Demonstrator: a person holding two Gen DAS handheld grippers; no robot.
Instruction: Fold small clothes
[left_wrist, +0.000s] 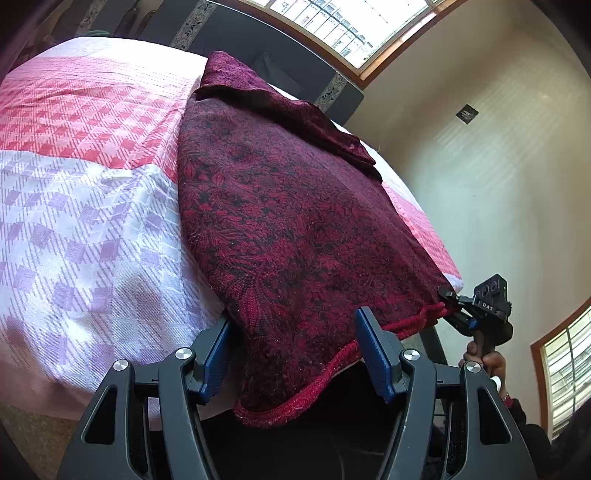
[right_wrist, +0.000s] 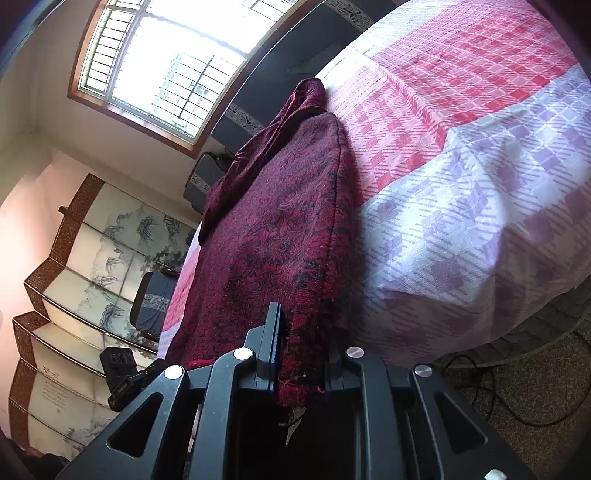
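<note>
A dark red patterned garment (left_wrist: 288, 206) lies on a bed with a pink and purple checked sheet (left_wrist: 92, 221), its hem hanging over the near edge. My left gripper (left_wrist: 295, 350) is open; the hem sits between its blue pads (left_wrist: 373, 350), which do not press on it. To the right, my right gripper (left_wrist: 448, 299), held by a hand (left_wrist: 487, 360), is shut on the hem's corner. In the right wrist view the garment (right_wrist: 273, 240) runs down into the right gripper (right_wrist: 303, 354), pinched between its fingers. The left gripper (right_wrist: 122, 373) shows at lower left.
A dark headboard (left_wrist: 258, 44) and a barred window (left_wrist: 332, 26) lie beyond the bed. A folding screen (right_wrist: 92, 258) and dark cushions (right_wrist: 155, 302) stand by the far side. Cables (right_wrist: 498, 387) trail over the carpet beside the bed sheet (right_wrist: 461, 184).
</note>
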